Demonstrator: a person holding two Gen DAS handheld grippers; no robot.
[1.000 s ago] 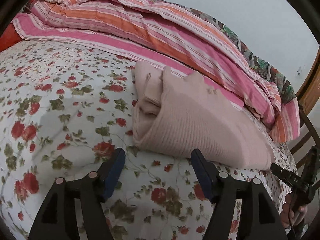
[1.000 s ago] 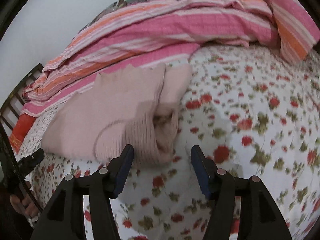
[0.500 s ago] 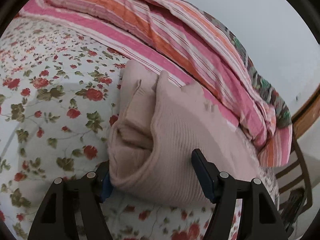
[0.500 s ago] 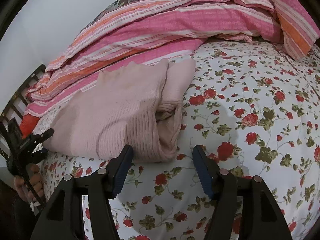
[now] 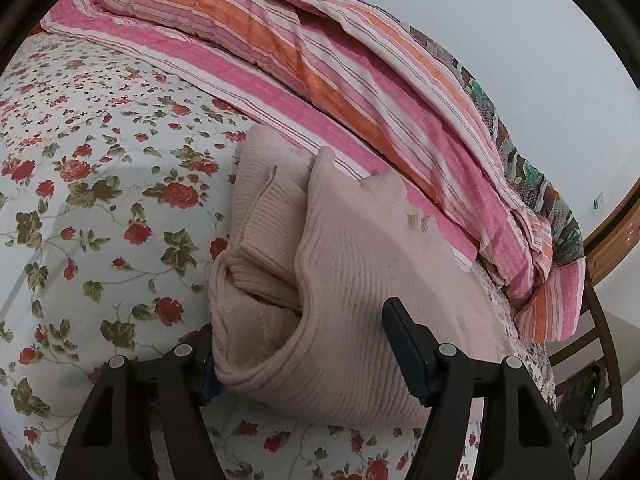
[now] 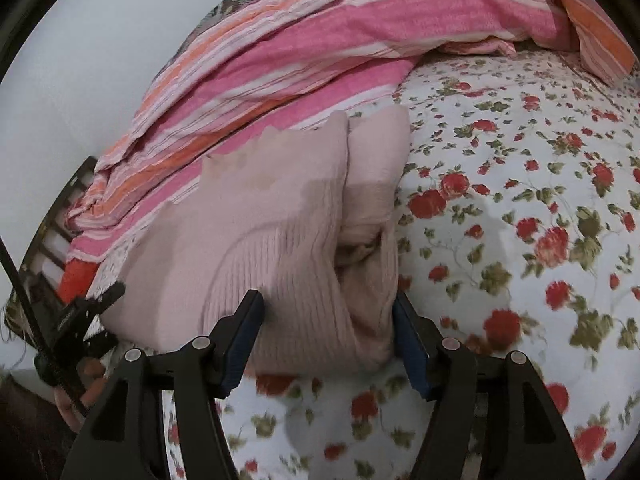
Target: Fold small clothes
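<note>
We see the bed first, its white sheet [image 5: 100, 216] printed with red roses and green leaves, filling most of both views; along its far edge lies a bunched striped blanket [image 5: 320, 64] in pink, orange and white, pressed against a pale wall [image 5: 520, 40]; a darker patterned cloth [image 5: 532, 184] shows beneath the blanket's far side, and a wooden chair frame [image 5: 600, 320] stands past the bed's corner in the left wrist view. On the sheet, just in front of the blanket and touching its pink edge, rests the folded pink knit sweater [image 5: 352, 280], ribbed, doubled over into a thick bundle with a rolled opening that faces the flowered sheet. The left gripper [image 5: 298, 354] sits at the sweater's near end with its jaws set wide on either side of the thick fold; its one finger is half hidden behind the knit while the other lies against the top of the cloth, and we cannot tell whether the pads press it. The right gripper [image 6: 328, 328] straddles the other near corner of the same bundle; its jaws have just been opening, the fold lies between them, and both blue pads [image 6: 408, 344] touch the knit at its sides, though we cannot tell whether they squeeze.
</note>
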